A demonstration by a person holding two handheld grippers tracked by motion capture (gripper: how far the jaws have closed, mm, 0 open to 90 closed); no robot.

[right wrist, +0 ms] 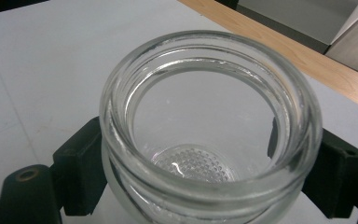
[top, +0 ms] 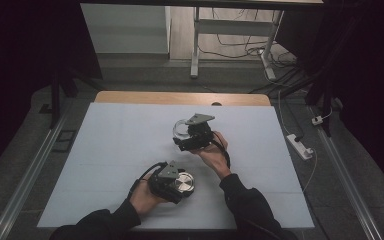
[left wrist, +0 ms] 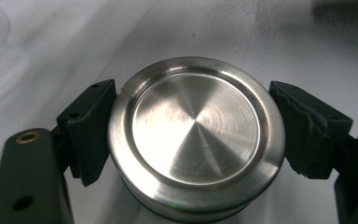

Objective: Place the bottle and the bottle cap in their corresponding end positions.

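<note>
The table point(top: 130, 97) was wood, and a strip of that wood showed along its far edge. A big white sheet point(top: 115, 150) lay flat on the table and covered almost all of the top. The sheet reached the near edge, in front of the person. A faint line ran across the sheet from side to side. In the right gripper view, the wood edge point(right wrist: 279, 42) ran slanted past the white sheet point(right wrist: 51, 60). The table stood on a grey floor point(top: 145, 70).
</note>
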